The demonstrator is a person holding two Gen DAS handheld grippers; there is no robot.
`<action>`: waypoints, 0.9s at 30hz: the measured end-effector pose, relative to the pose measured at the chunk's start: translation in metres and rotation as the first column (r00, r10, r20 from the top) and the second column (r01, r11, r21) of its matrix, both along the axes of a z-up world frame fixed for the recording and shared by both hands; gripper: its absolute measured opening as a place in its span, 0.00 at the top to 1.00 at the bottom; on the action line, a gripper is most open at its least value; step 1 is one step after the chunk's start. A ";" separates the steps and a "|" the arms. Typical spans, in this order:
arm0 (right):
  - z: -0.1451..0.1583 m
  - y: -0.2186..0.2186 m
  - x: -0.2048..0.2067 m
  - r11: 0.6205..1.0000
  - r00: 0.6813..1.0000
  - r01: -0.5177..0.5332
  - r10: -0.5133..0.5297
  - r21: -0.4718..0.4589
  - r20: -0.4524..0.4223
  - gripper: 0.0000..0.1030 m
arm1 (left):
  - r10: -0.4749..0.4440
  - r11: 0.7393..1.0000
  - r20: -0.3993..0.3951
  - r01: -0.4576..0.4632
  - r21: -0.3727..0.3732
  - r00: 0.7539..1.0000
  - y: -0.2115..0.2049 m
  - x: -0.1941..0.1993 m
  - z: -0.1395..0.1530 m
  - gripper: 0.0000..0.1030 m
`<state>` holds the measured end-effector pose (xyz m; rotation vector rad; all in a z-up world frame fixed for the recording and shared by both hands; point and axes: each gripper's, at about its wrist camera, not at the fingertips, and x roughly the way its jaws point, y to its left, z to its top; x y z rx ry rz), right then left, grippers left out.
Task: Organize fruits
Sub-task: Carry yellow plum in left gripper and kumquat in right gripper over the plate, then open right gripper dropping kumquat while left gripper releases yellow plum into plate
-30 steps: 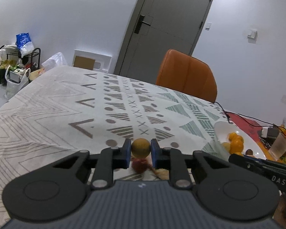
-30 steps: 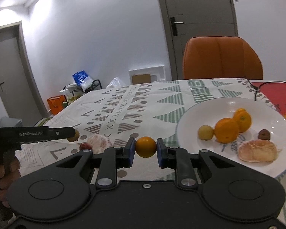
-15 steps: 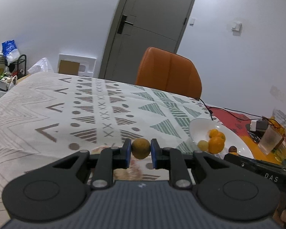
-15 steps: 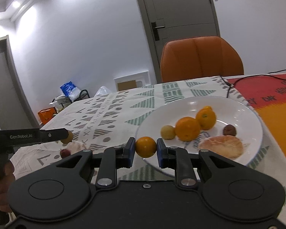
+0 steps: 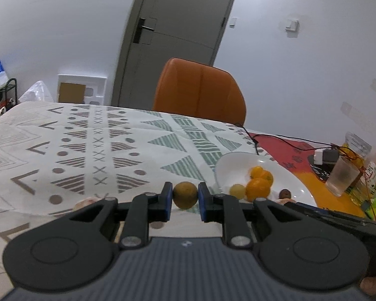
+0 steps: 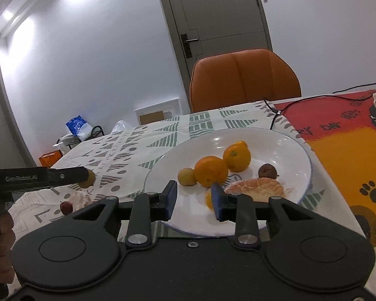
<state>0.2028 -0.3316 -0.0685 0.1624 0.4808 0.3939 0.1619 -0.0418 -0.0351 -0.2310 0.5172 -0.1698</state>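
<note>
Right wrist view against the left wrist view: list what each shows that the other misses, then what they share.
Only the right wrist view: the right gripper, its fingers opening as a blurred orange fruit drops over the plate, and a small red fruit on the tablecloth.

Only the left wrist view: a clear plastic cup.

Both: the white plate of fruit, the orange chair, and the left gripper shut on a brownish round fruit.

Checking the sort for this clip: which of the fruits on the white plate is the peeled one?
The peeled citrus at the near right of the white plate: pale and pithy, while the others keep their skins.
</note>
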 end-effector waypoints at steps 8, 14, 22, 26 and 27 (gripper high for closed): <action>-0.001 -0.019 -0.003 0.999 0.999 0.031 -0.031 0.012 -0.014 0.69 | -0.059 0.998 0.000 0.059 0.006 0.998 -0.026 0.008 -0.001 0.81; -0.002 -0.029 -0.006 0.999 0.999 0.050 -0.050 0.014 -0.019 0.69 | -0.101 0.995 0.002 0.101 0.008 0.995 -0.045 0.015 0.000 0.81; 0.000 -0.035 -0.009 0.998 0.998 0.061 -0.061 0.025 -0.014 0.68 | -0.153 0.988 0.009 0.153 0.017 0.988 -0.065 0.023 0.003 0.81; 0.002 -0.037 -0.010 0.997 0.998 0.066 -0.066 0.032 -0.011 0.66 | -0.140 0.990 0.023 0.139 0.026 0.990 -0.070 0.023 0.006 0.77; 0.002 -0.037 -0.010 0.997 0.998 0.067 -0.067 0.032 -0.010 0.64 | -0.137 0.990 0.027 0.136 0.030 0.990 -0.070 0.022 0.007 0.77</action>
